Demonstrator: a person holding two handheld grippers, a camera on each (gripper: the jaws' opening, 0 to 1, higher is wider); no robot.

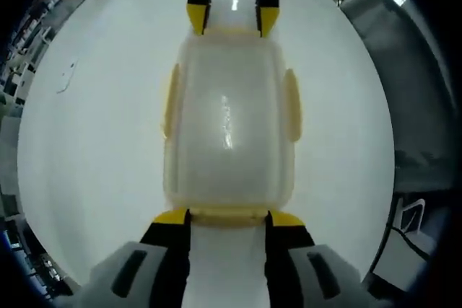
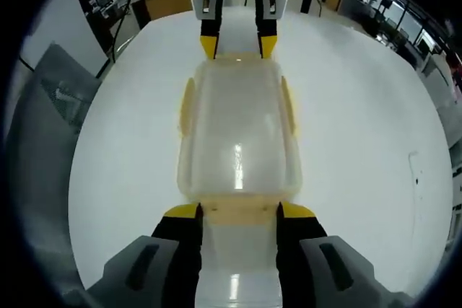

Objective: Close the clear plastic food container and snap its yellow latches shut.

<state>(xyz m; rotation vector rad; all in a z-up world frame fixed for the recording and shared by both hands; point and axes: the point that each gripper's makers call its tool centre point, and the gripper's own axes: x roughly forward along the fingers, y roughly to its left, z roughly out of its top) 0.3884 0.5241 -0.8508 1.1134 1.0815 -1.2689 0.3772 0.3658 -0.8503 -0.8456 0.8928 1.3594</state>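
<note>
A white round table (image 1: 94,149) carries the work, with a cluttered workshop behind it. Nearest you in the left gripper view, your left gripper (image 1: 227,216) stands with its jaws spread, yellow tips at the near end of the clear container (image 1: 229,128), one at each side of the near end latch (image 1: 227,214); whether they touch it, I cannot tell. The lid looks seated already. Beyond, a yellow side latch (image 1: 291,104) lies on each long flank, seemingly flat, and at the far end your right gripper (image 1: 232,19) meets the opposite rim, likewise spread.

In my judgement the step in hand is pressing the two end latches home. Keep both grippers square to the container, push from both ends together so it does not slide, and press low on the latch flap.

The right gripper view puts the right gripper (image 2: 239,211) and its own end latch (image 2: 238,210) in front, so you can judge that flap there. It also shows a grey chair (image 2: 50,106) beside the table, while the left gripper view gives faint marks on the table top.
</note>
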